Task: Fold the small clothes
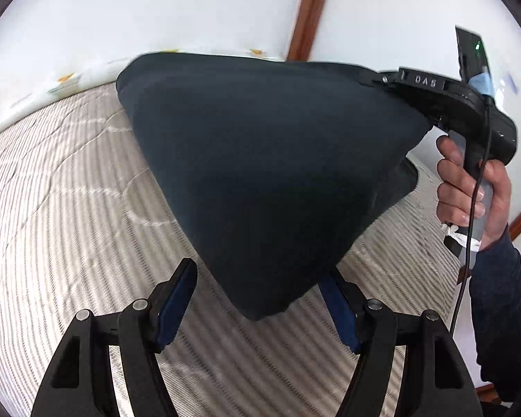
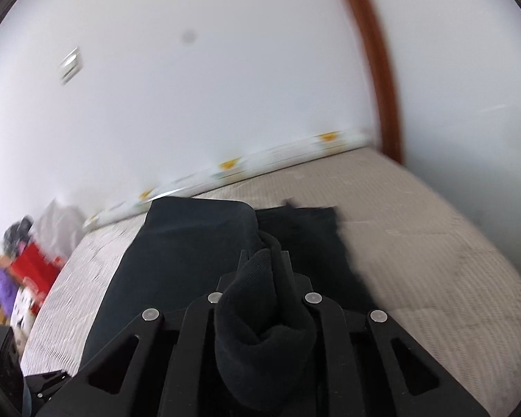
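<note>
A dark navy garment (image 1: 260,160) hangs spread in a wide triangle above the mattress. My right gripper (image 1: 368,81) is shut on its upper right corner. In the right wrist view a bunch of the dark cloth (image 2: 260,312) sits pinched between the fingers of the right gripper (image 2: 264,255), and the rest drapes away to the left. My left gripper (image 1: 260,271) is open below the garment. The garment's lowest corner (image 1: 264,309) hangs in the gap between its blue pads (image 1: 177,299), and they do not press on it.
A striped beige mattress (image 1: 69,208) lies underneath. A rolled flowered sheet (image 2: 225,168) runs along the white wall beside a brown wooden frame (image 1: 305,10). Another dark cloth (image 2: 309,222) lies on the bed. A red box (image 2: 34,267) and clutter stand left of the bed. A hand (image 1: 469,191) holds the right gripper's handle.
</note>
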Motion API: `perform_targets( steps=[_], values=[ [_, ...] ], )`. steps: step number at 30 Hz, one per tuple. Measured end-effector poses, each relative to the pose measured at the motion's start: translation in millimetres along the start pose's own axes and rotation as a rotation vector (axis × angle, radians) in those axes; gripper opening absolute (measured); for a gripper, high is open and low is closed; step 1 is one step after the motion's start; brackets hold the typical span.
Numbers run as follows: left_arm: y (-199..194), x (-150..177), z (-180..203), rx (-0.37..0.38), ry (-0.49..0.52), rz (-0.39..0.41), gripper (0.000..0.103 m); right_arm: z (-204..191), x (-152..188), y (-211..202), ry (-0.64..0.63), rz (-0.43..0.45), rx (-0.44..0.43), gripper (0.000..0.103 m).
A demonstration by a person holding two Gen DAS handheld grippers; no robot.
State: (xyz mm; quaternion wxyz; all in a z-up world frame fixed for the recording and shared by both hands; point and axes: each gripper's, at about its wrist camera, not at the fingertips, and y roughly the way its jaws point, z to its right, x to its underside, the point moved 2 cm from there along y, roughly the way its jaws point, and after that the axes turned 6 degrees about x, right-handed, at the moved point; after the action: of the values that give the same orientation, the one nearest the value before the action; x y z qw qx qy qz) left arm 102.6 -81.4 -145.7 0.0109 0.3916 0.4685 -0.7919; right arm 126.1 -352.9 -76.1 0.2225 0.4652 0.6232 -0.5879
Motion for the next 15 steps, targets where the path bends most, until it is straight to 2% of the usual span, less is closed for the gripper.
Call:
perform_targets(
  steps=[3,5,8,12,13,15],
  values=[
    [2.7,-0.8,10.5,-0.043,0.031,0.018,0.07,30.3,9.3,0.3,0.028,-0.029,0.036,0.013],
    [7.6,-7.6,10.2,-0.041,0.018,0.03,0.07,42.7,19.4,-0.8,0.038,-0.044,0.04,0.013],
    [8.0,-9.5,7.2,-0.045,-0.018,0.041,0.07,44.4,30.4,0.2,0.001,-0.04,0.061,0.013],
    [9.8,-17.7,4.0,-0.061,-0.05,0.06,0.07,45.1,35.4,5.7,0.005,-0.084,0.064,0.017],
    [11.1,-20.9,3.7,-0.06,-0.057,0.062,0.069,46.4,35.2,4.1,0.009,-0.087,0.074,0.02],
    [10.3,-21.6,6.2,-0.069,-0.056,0.07,0.065,50.7,35.6,-1.4,0.016,-0.092,0.103,0.037]
  ],
)
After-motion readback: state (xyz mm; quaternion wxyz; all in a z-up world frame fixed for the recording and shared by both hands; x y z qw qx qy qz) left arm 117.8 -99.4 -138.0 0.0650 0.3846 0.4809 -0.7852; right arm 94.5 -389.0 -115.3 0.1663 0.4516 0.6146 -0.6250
